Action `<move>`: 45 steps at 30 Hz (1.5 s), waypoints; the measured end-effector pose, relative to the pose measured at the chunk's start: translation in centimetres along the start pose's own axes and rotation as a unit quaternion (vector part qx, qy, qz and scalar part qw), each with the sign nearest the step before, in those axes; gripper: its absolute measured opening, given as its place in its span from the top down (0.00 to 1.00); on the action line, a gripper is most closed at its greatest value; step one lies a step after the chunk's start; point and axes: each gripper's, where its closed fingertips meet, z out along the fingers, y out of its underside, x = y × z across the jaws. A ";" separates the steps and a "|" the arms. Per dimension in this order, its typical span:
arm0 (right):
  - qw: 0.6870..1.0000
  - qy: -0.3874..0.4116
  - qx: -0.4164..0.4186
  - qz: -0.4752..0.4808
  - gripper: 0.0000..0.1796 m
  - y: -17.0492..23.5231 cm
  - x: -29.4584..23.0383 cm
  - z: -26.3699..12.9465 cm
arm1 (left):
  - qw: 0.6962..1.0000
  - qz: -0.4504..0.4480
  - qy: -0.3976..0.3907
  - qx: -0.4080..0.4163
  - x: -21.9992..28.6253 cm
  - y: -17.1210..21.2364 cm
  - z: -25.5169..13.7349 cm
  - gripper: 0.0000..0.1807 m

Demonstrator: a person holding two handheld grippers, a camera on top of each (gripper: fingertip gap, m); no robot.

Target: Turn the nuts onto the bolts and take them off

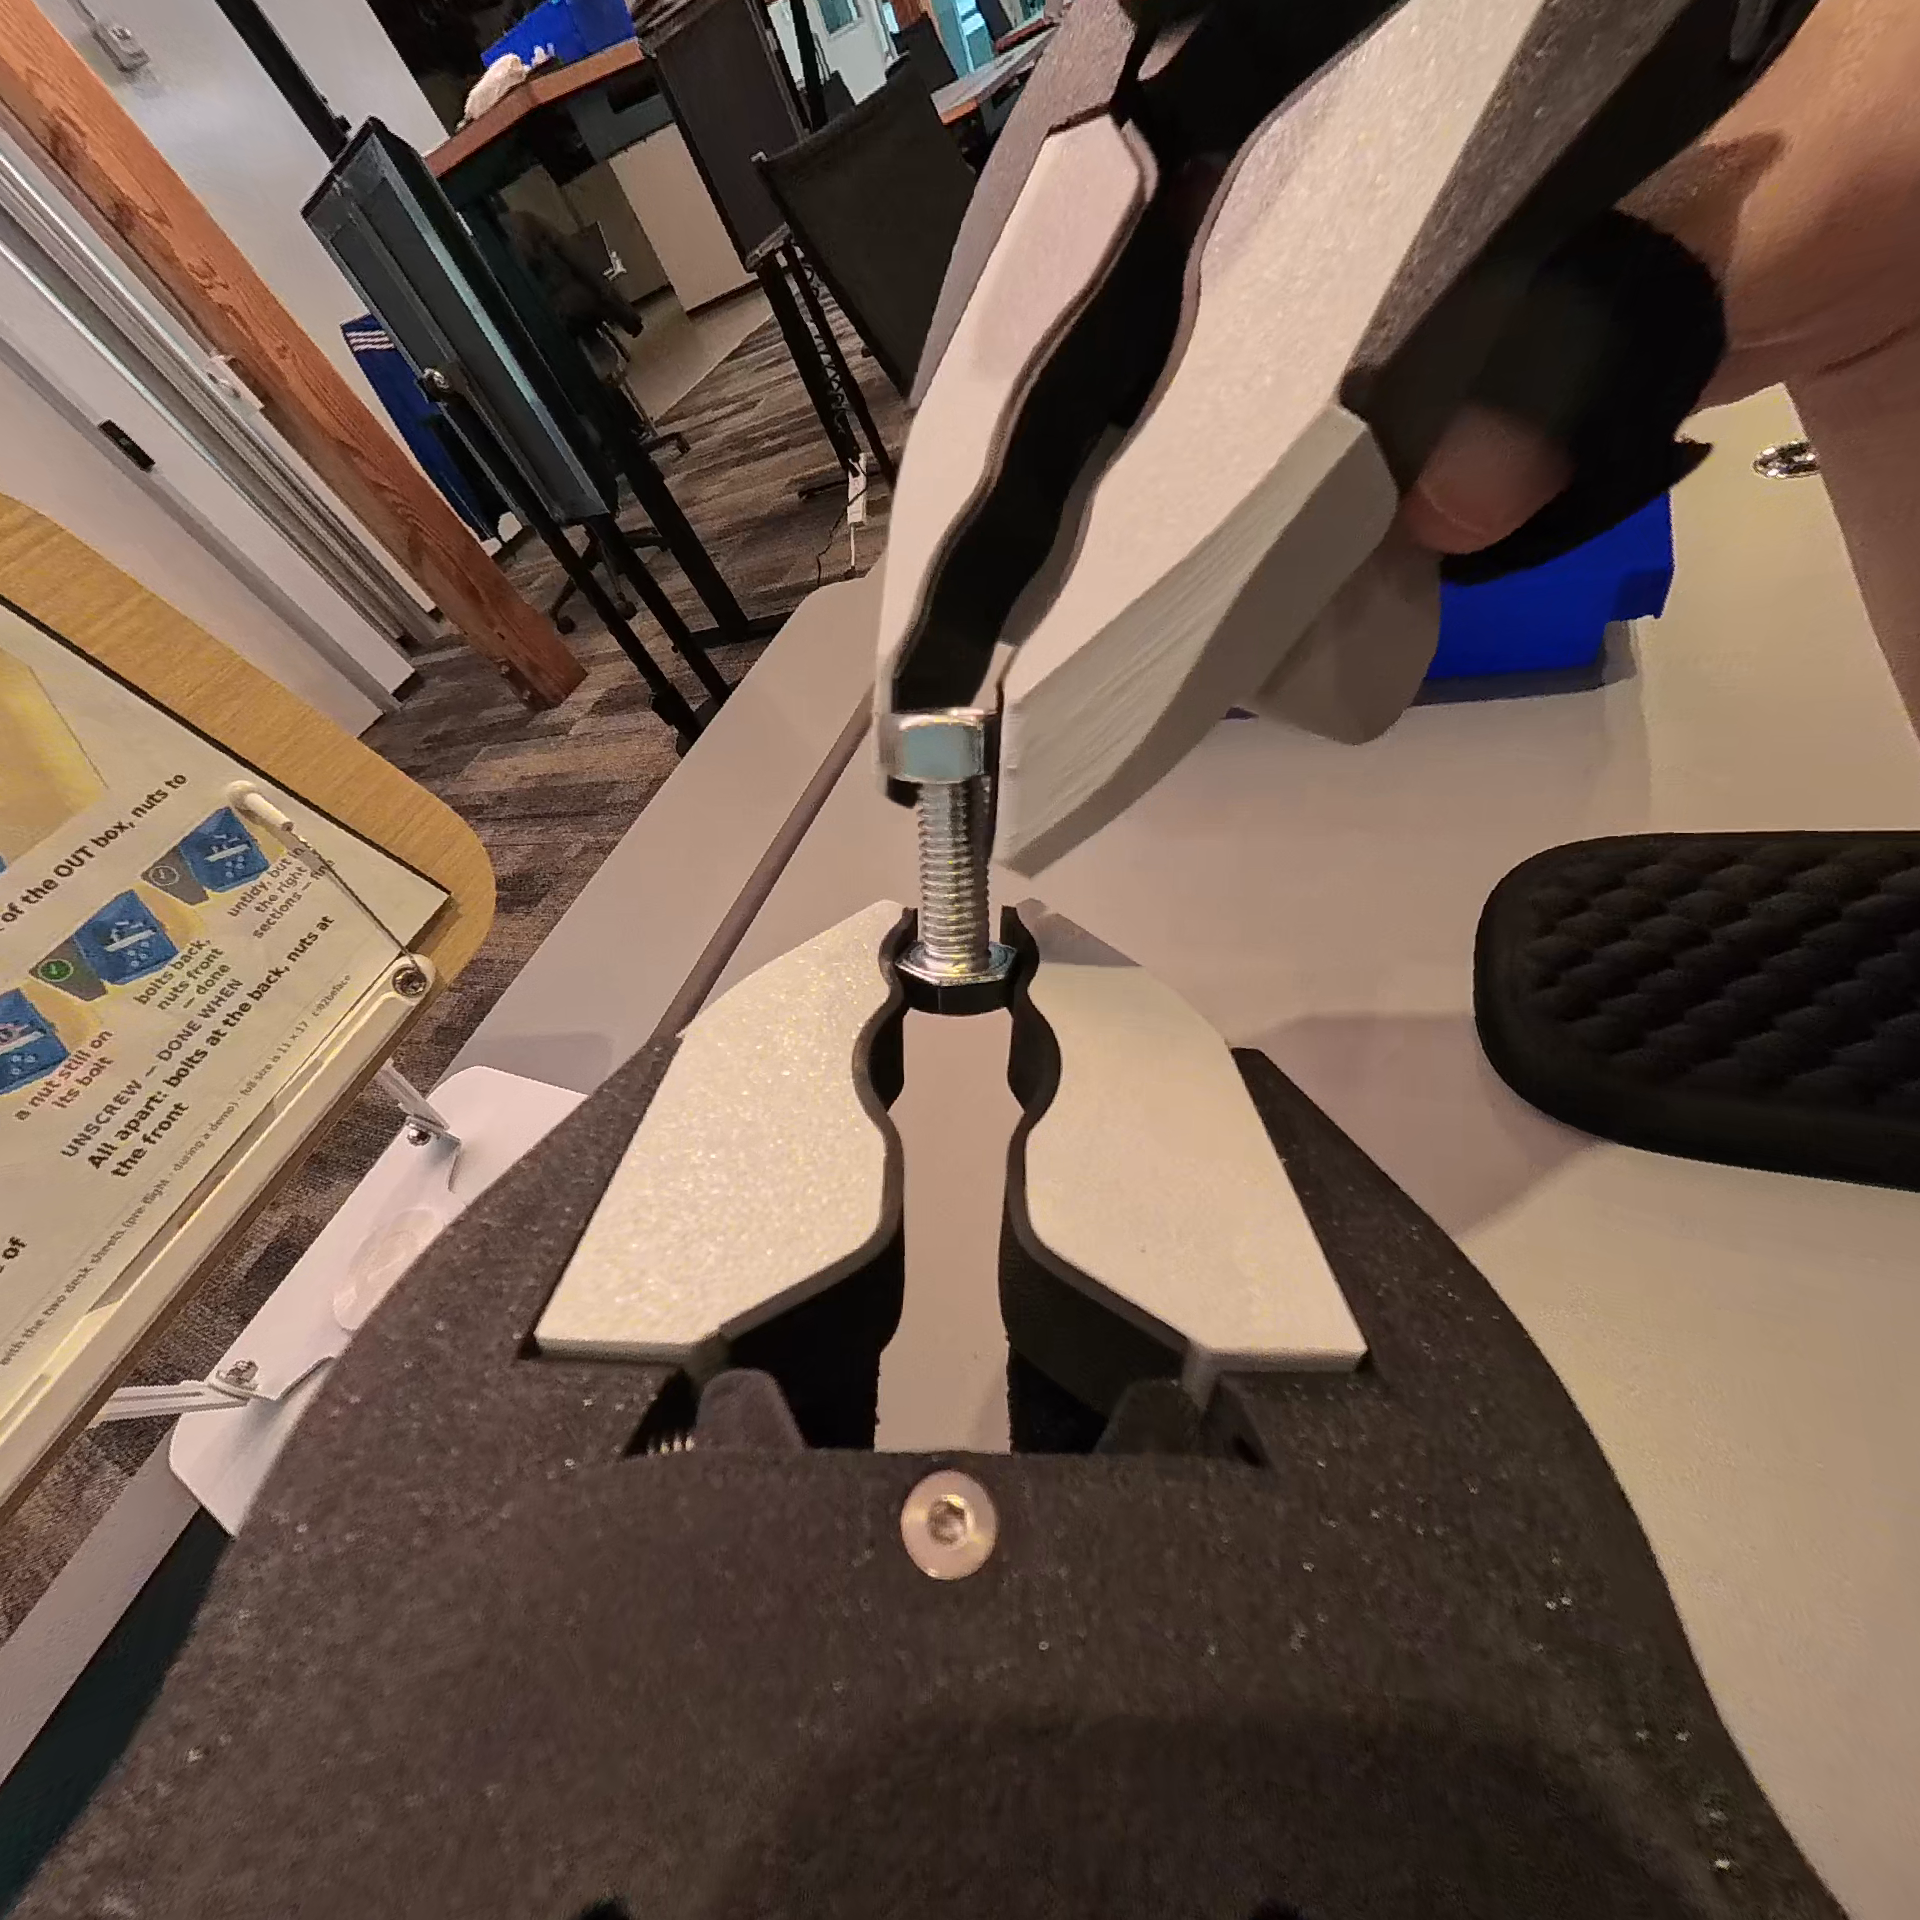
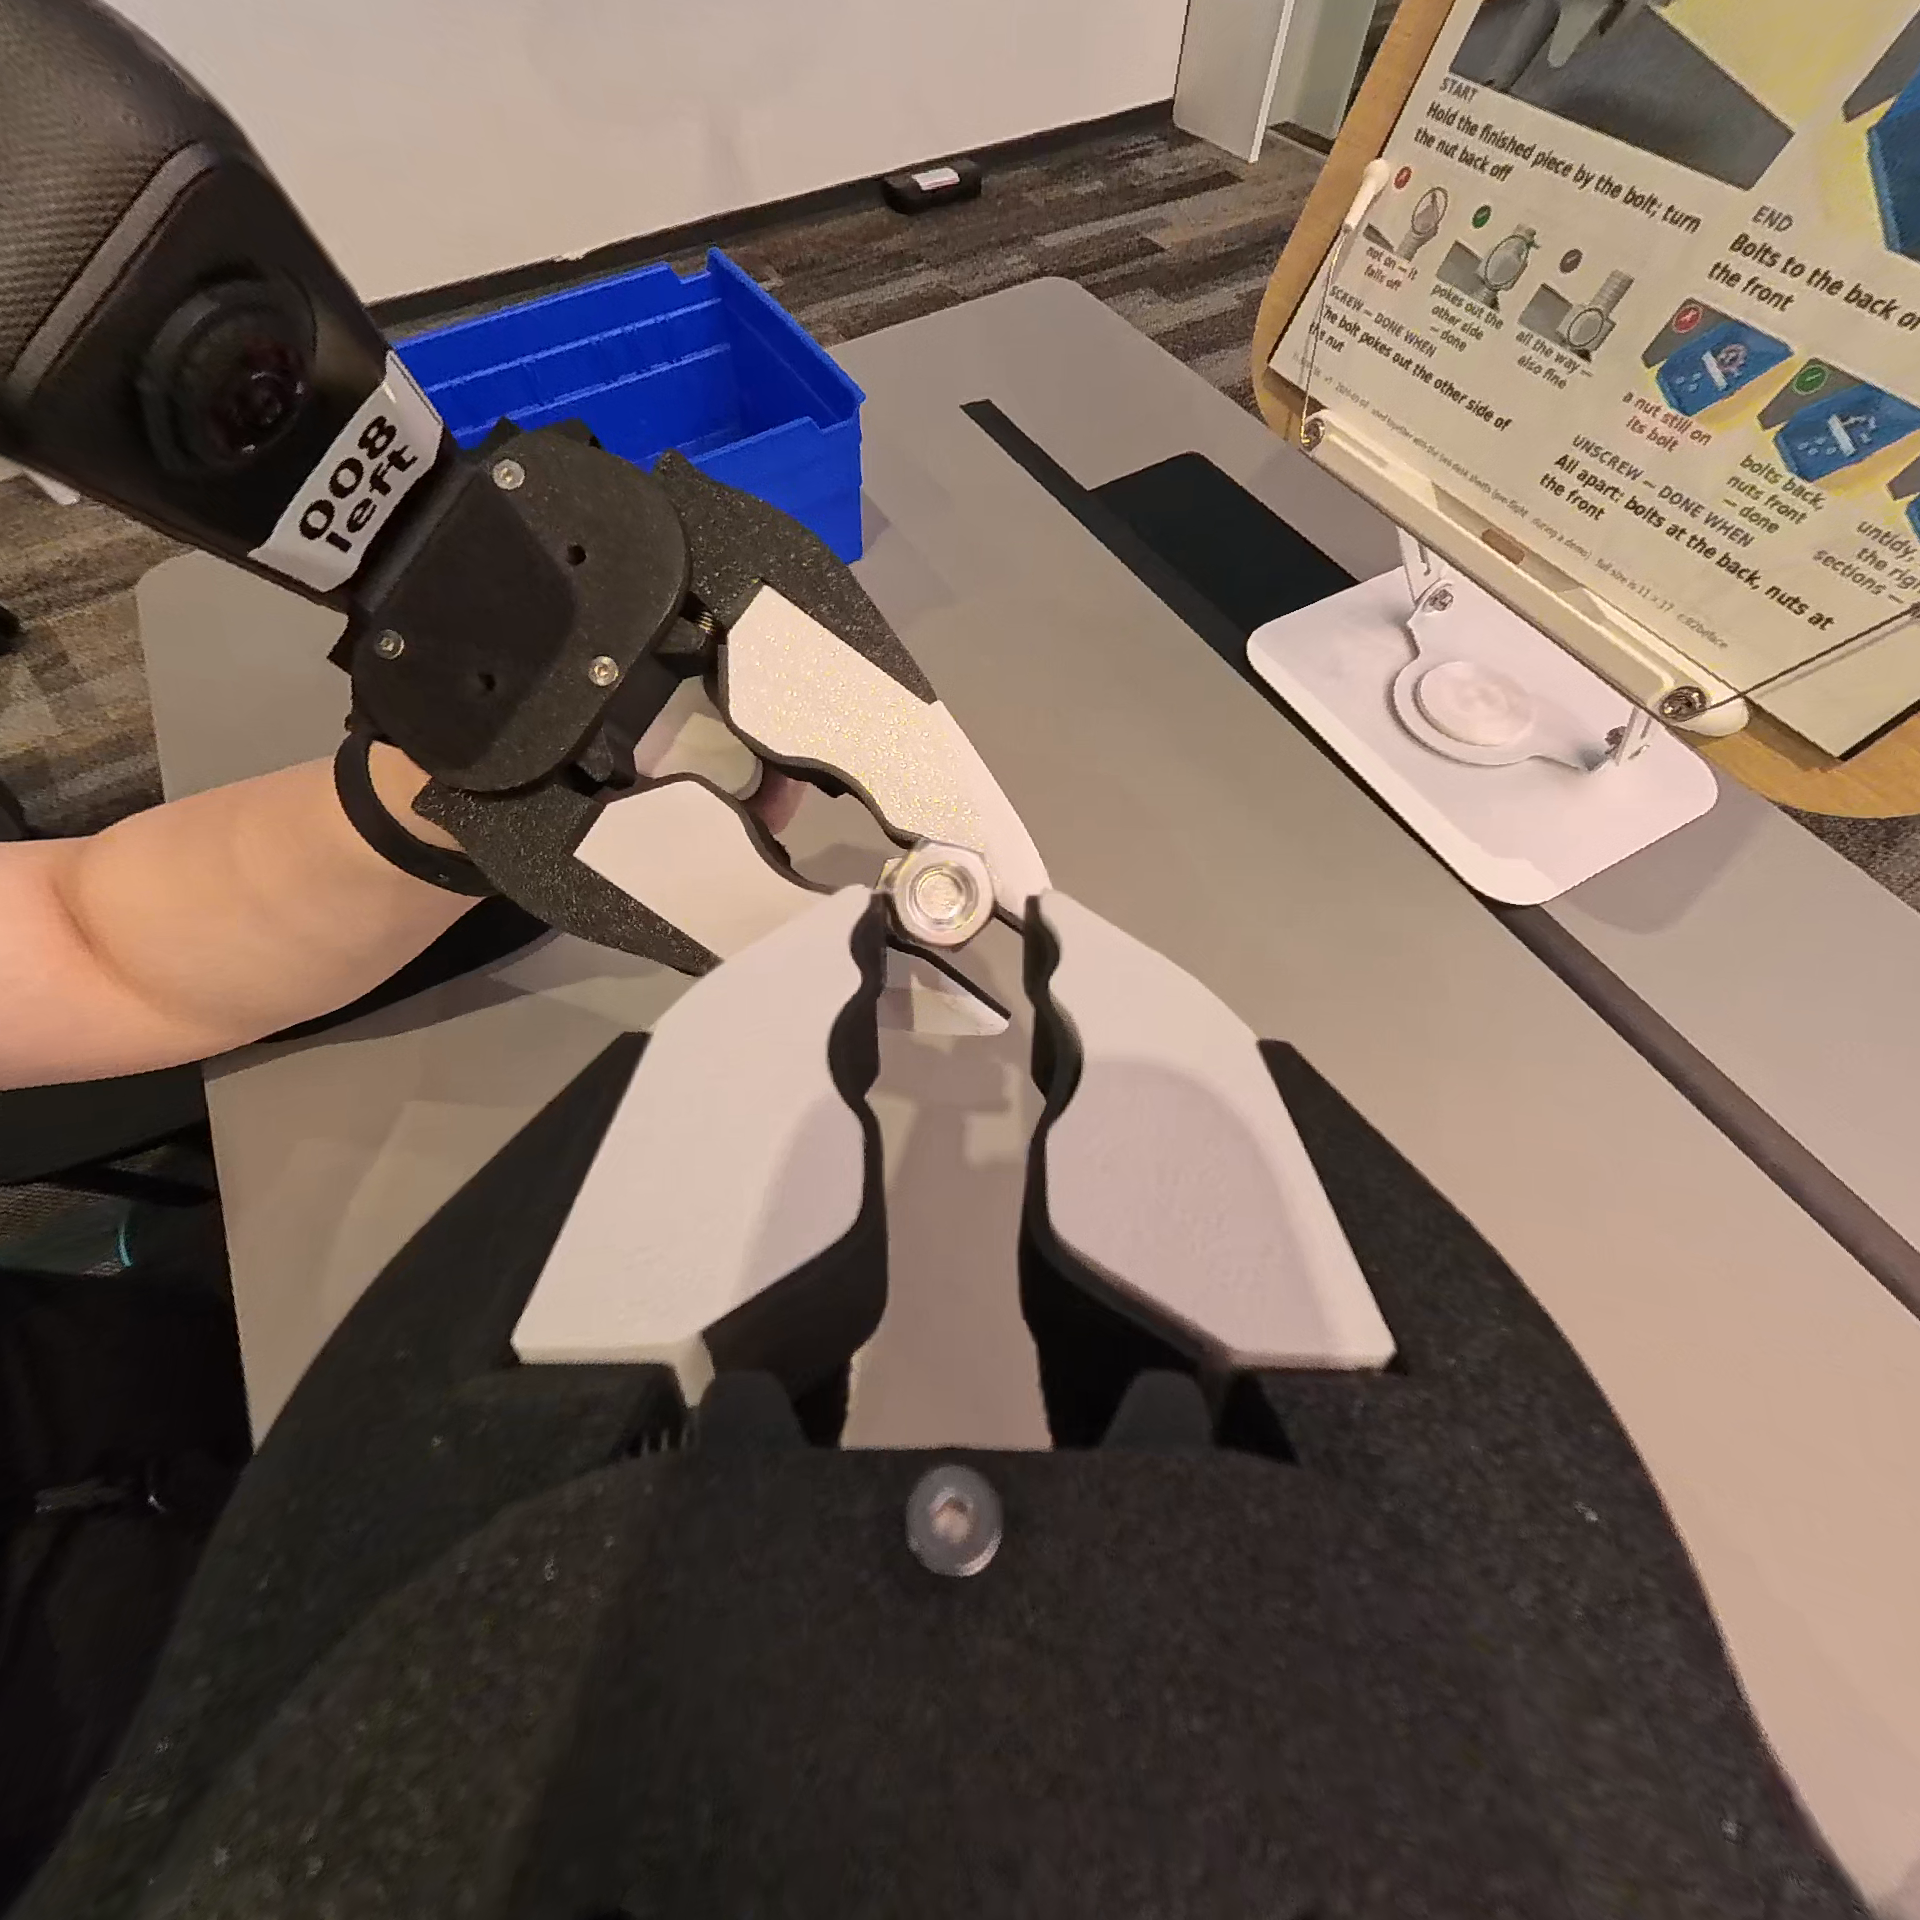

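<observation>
The grey table (image 2: 1195, 831) takes most of both views. At its far side, in the right wrist view, stands an empty blue bin (image 2: 665, 364). A sheet (image 2: 1621, 343) with pictures leans on a white stand (image 2: 1475, 748) at the table's edge. In the left wrist view a black padded armrest (image 1: 1714, 987) lies at the right side.

The right gripper (image 1: 940, 774) comes down from above and its tips are closed on the hexagonal head of the bolt (image 1: 945, 883). The bolt is upright in the air above the table, head up and thread pointing down. The left gripper (image 1: 956, 961) reaches in from the side and is clamped on the nut (image 1: 954, 961), which sits on the lower end of the thread. So the two grippers meet at one small piece, one at each end of it.

In the right wrist view the bolt head (image 2: 938, 896) is seen from the top, between the tips of both tools. The nut is hidden there.
</observation>
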 end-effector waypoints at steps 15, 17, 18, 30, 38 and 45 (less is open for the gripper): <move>0.963 -0.092 -0.009 -0.252 0.90 2.1 -4.0 -1.3 | 0.965 -0.042 0.258 -0.005 6.3 0.2 -2.1 0.92; 0.951 -0.112 -0.003 -0.287 0.90 2.5 -4.9 -1.6 | 0.951 -0.055 0.304 0.004 7.5 0.1 -2.5 0.92; 0.947 -0.118 0.003 -0.297 0.90 2.5 -5.2 -1.7 | 0.945 -0.060 0.321 0.011 7.9 -0.1 -2.7 0.92; 0.951 -0.111 0.004 -0.289 0.81 2.6 -5.0 -1.8 | 0.939 -0.086 0.331 0.034 7.6 -0.6 -2.8 0.92; 0.972 -0.064 0.102 -0.203 0.75 -2.0 -3.7 -0.9 | 0.957 -0.115 0.250 0.089 4.1 -1.9 -2.7 0.92; 0.979 -0.008 0.133 -0.153 0.76 -3.8 -1.9 -0.4 | 0.971 -0.127 0.172 0.110 1.1 -2.3 -3.1 0.92</move>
